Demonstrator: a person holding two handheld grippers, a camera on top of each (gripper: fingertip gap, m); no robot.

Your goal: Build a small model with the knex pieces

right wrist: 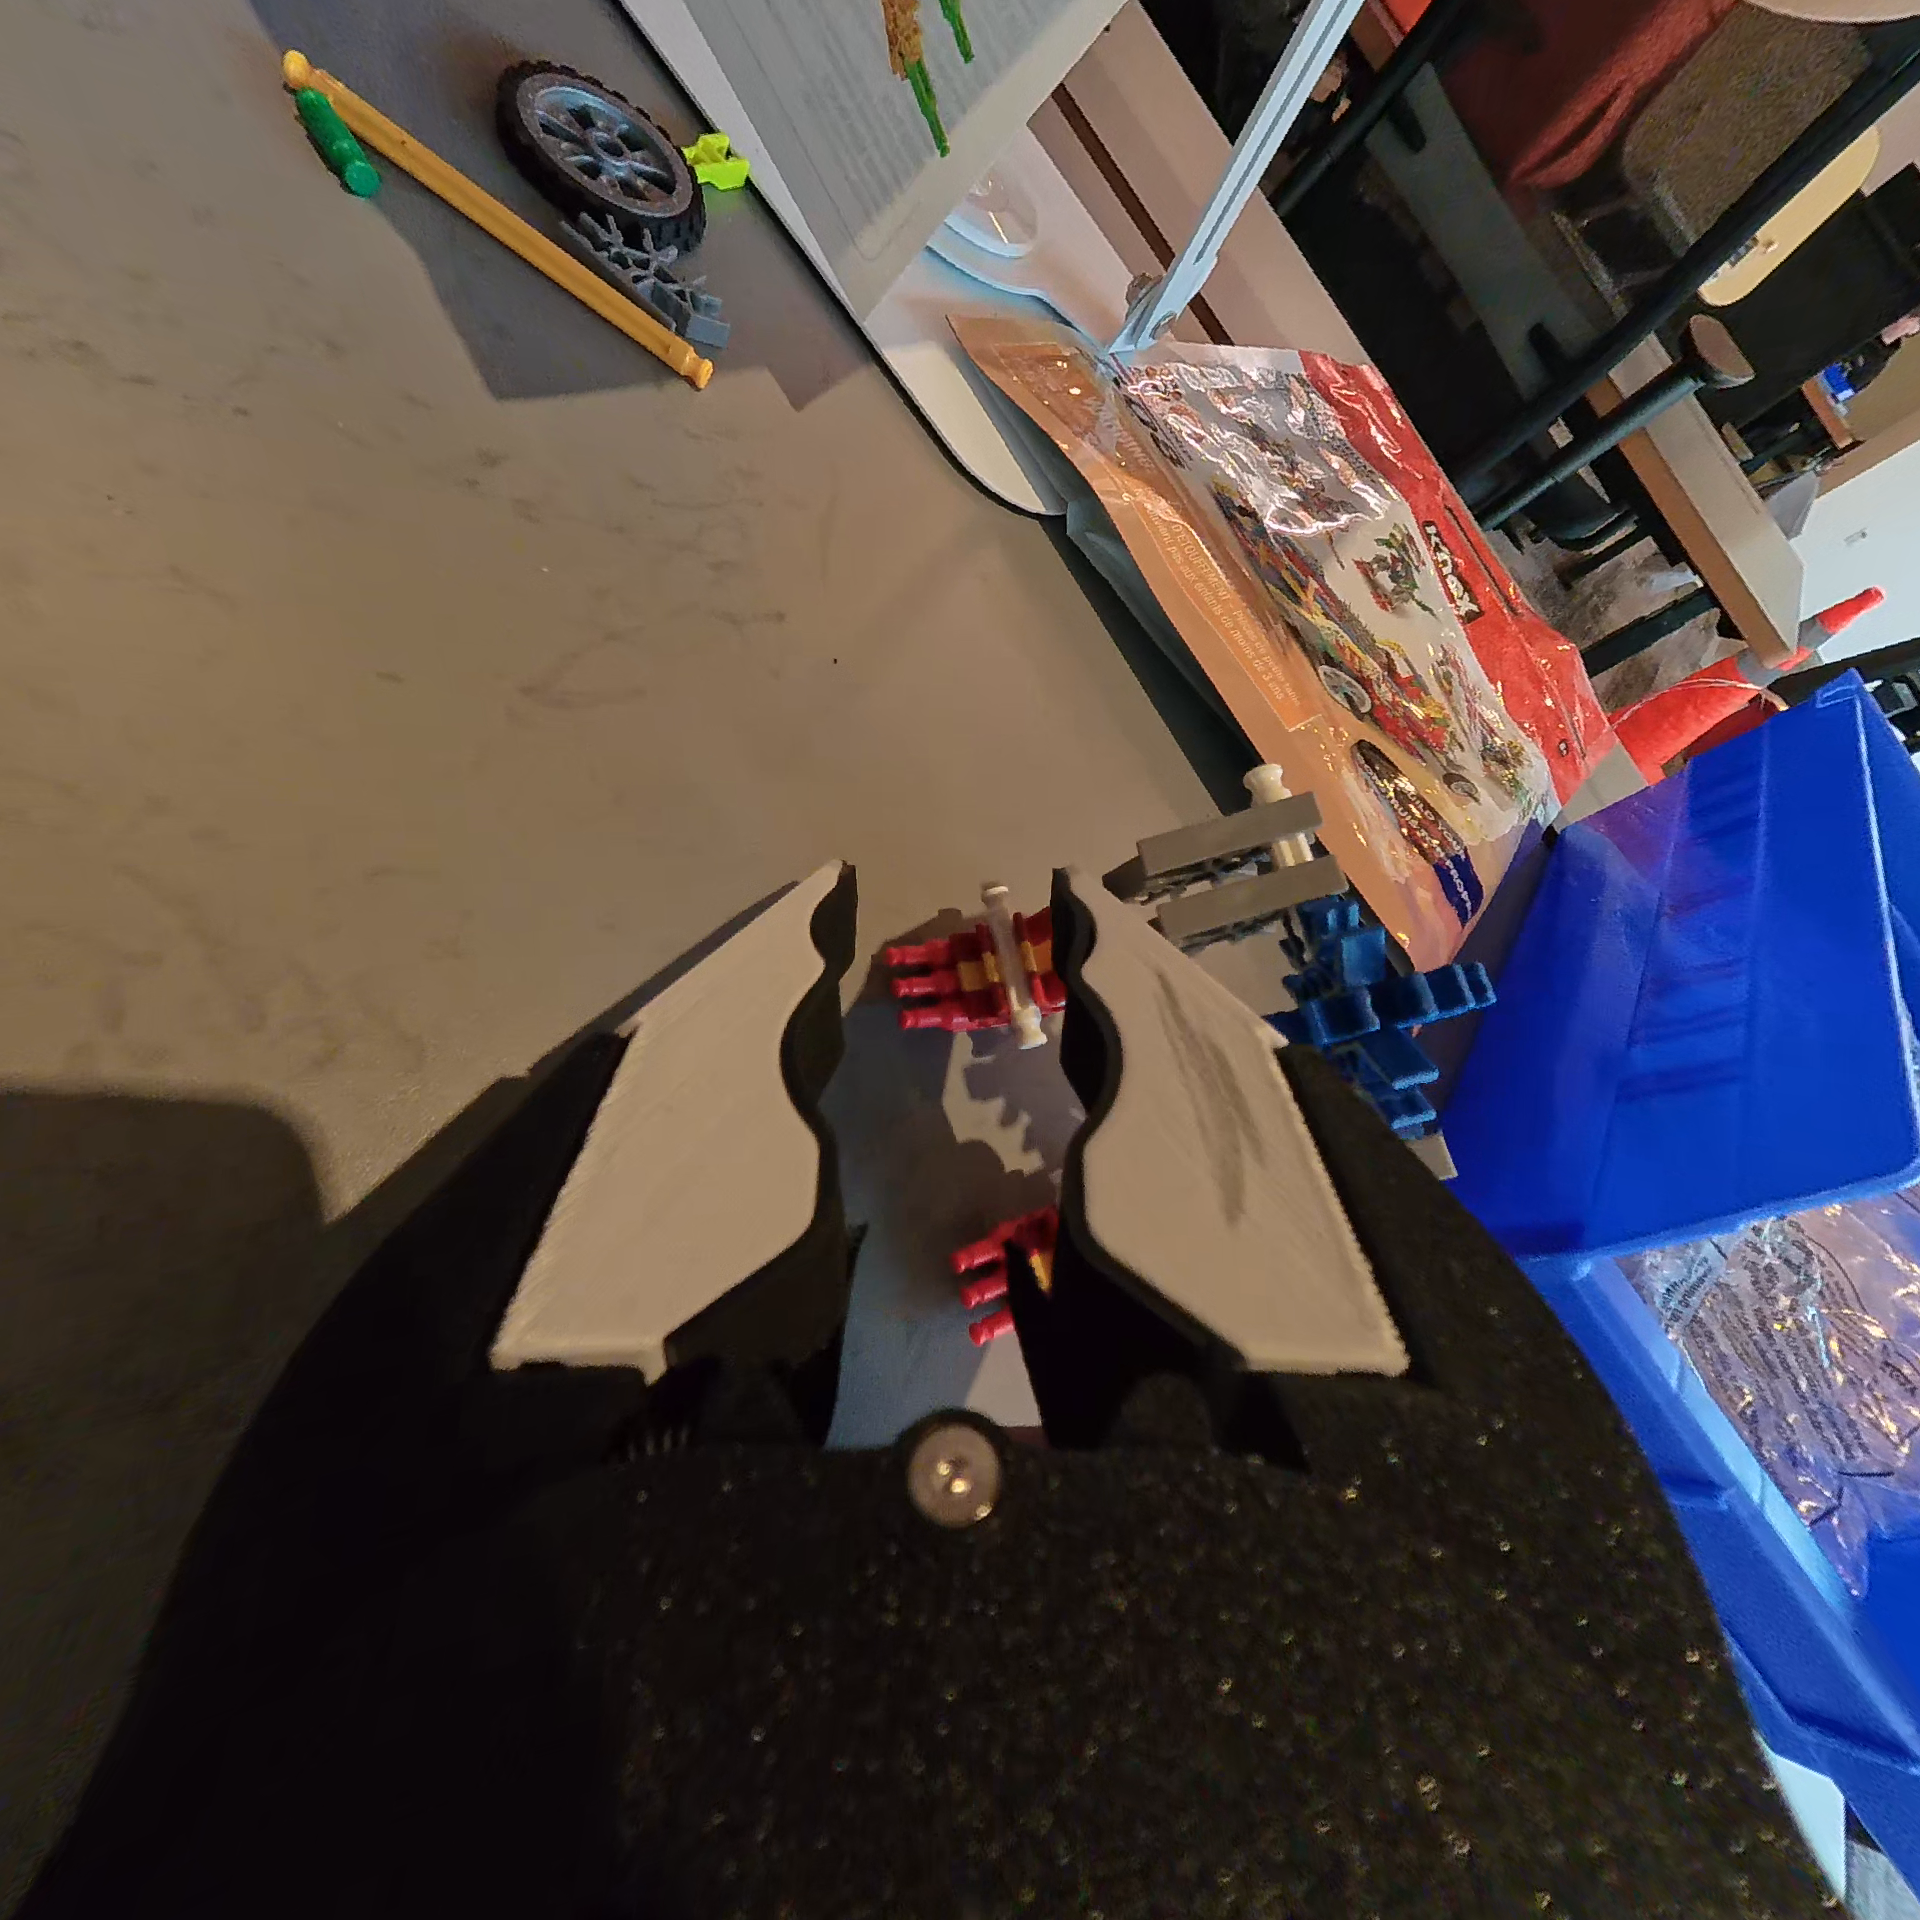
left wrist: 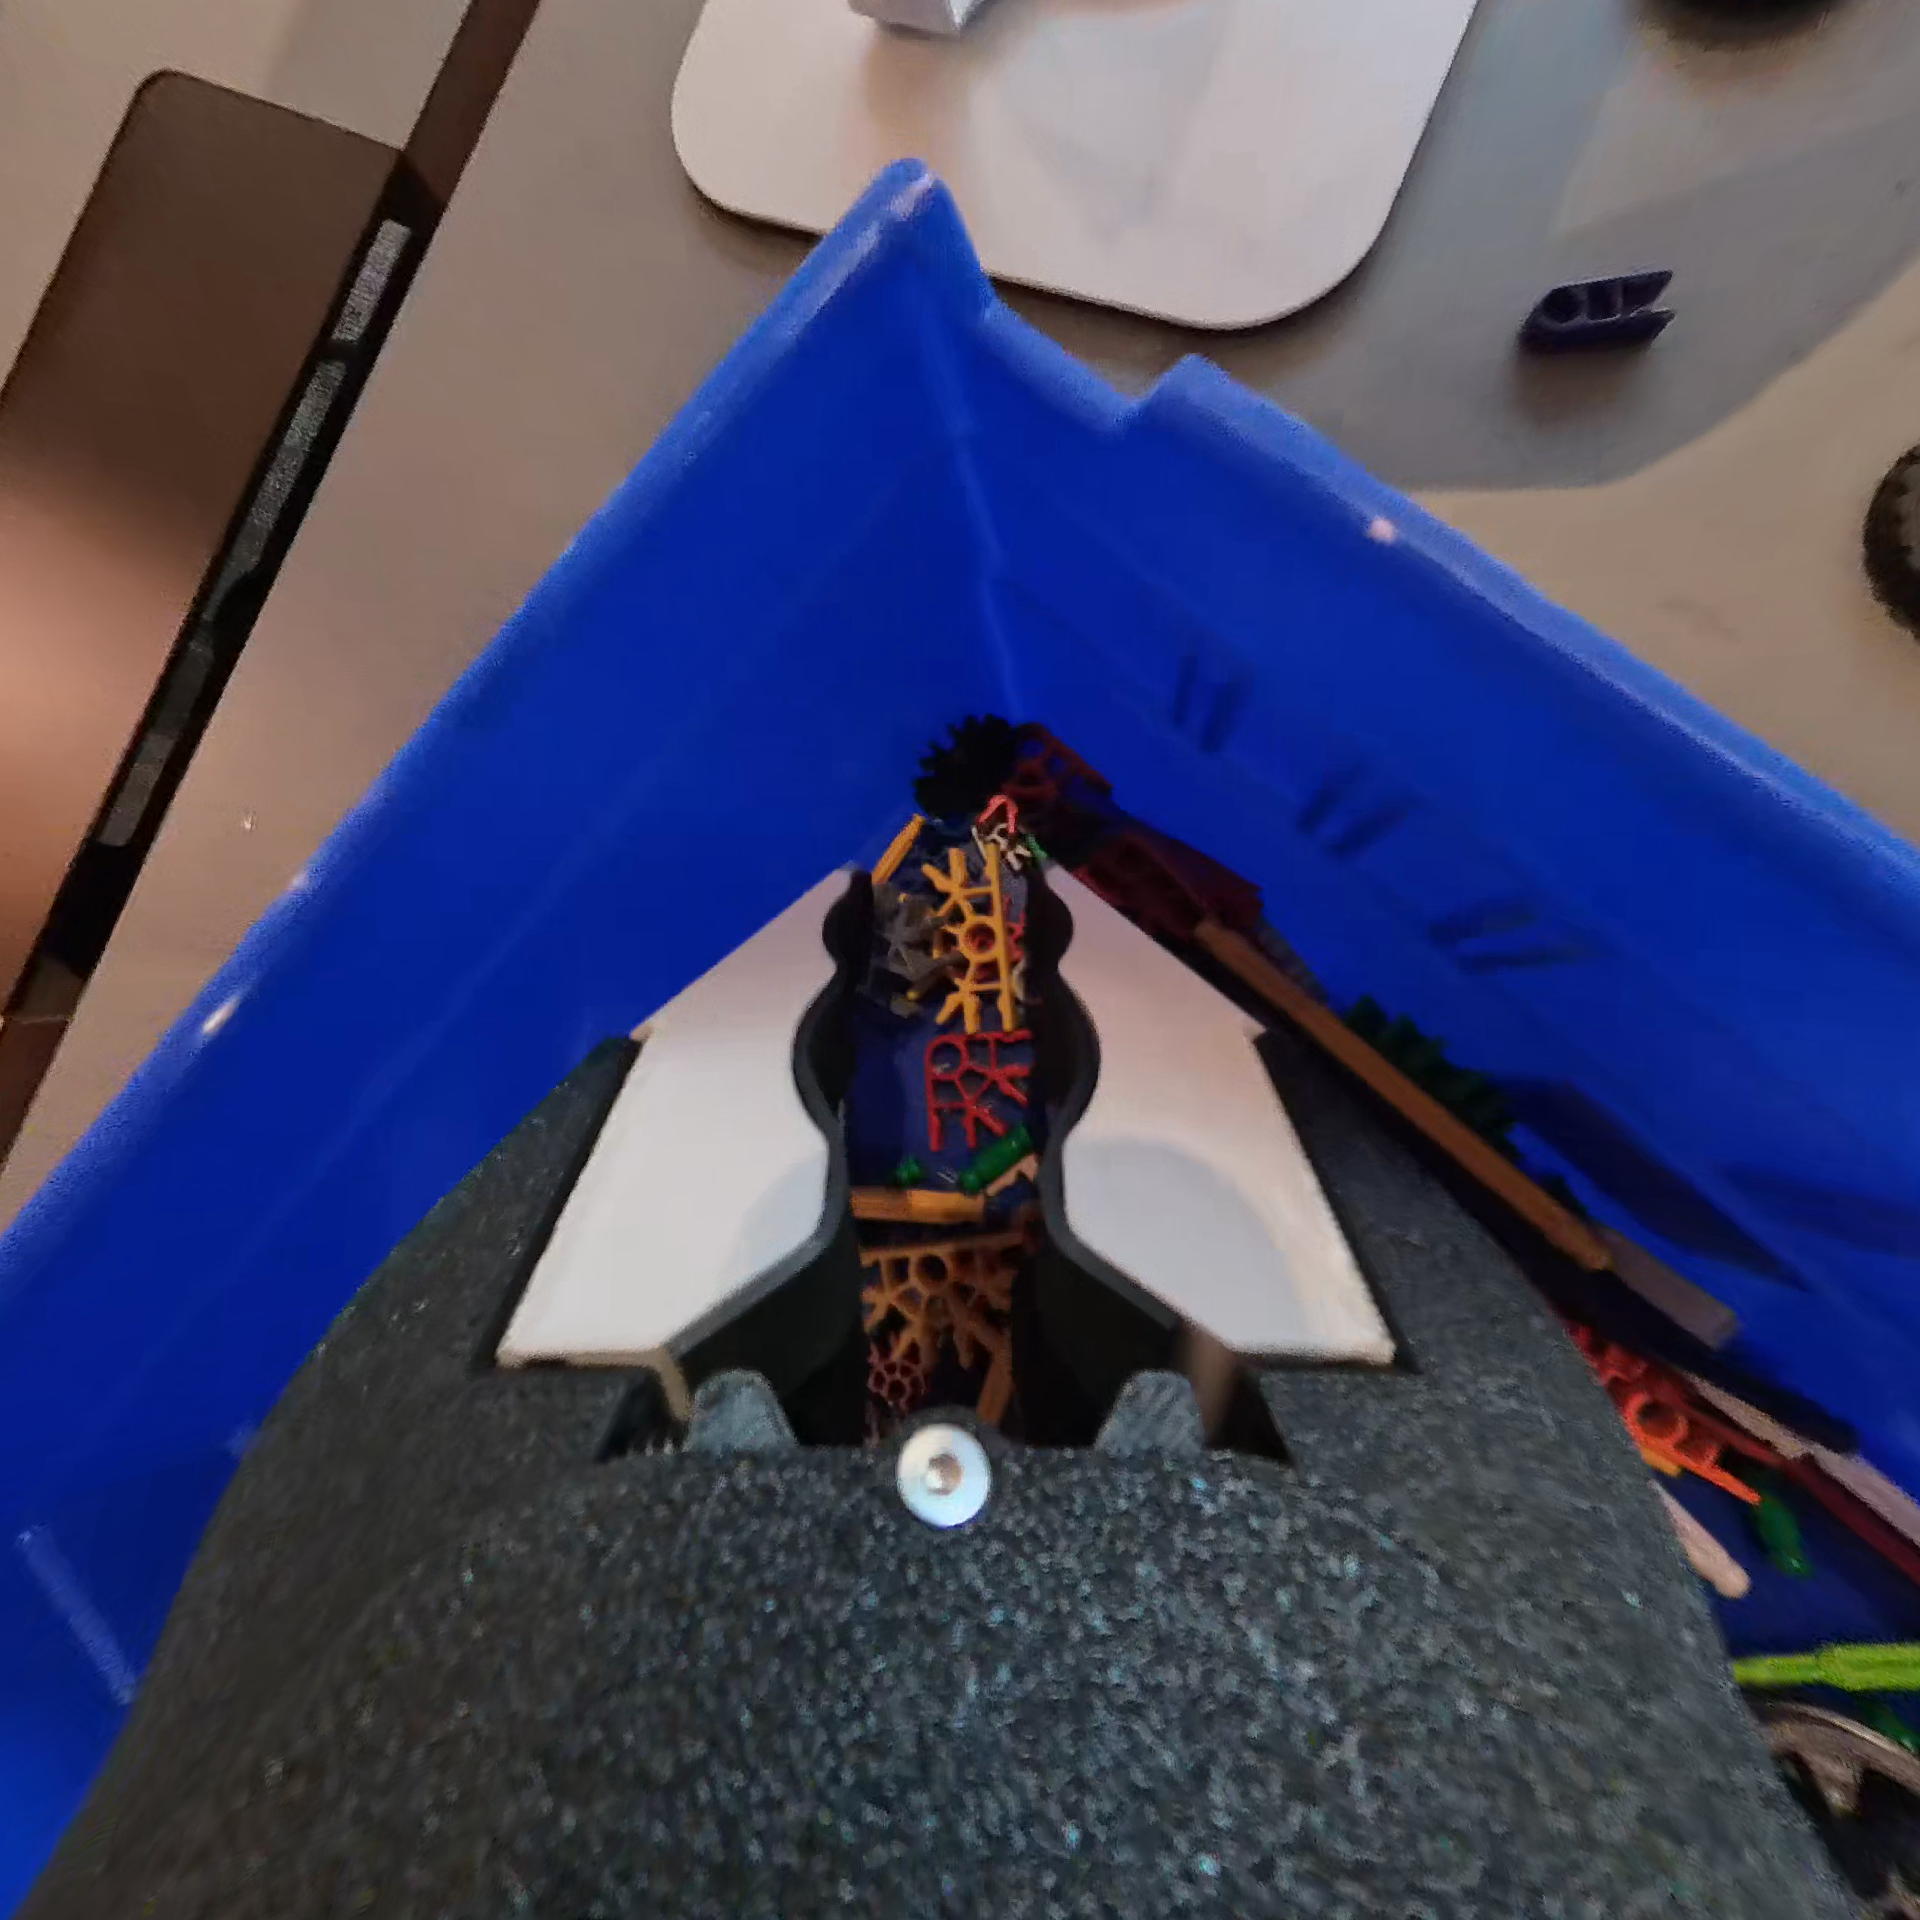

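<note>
My left gripper (left wrist: pixel 956 904) is down inside a blue plastic bin (left wrist: pixel 727 644) and points into its corner. Its jaws stand a little apart with nothing clamped. Between and beyond them lies a heap of small construction-toy pieces (left wrist: pixel 977 956): orange and red connectors, a black gear (left wrist: pixel 966 764), and a long brown rod (left wrist: pixel 1392 1101). My right gripper (right wrist: pixel 954 883) is open just above the grey table. A red and yellow connector cluster with a short white rod (right wrist: pixel 977 977) lies on the table at its tips. A second red cluster (right wrist: pixel 997 1278) shows lower between the fingers.
In the right wrist view, grey bricks (right wrist: pixel 1226 883), a blue connector (right wrist: pixel 1361 997) and the blue bin (right wrist: pixel 1714 987) crowd the right. A printed plastic bag (right wrist: pixel 1299 582) lies behind. A wheel (right wrist: pixel 603 156), a yellow rod (right wrist: pixel 499 218) and a green rod (right wrist: pixel 332 140) lie far left. Beyond the bin lies a white mat (left wrist: pixel 1070 156). Left tips to right tips: about 45 centimetres. My left gripper's tips are some 7 centimetres from the long brown rod (left wrist: pixel 1392 1101).
</note>
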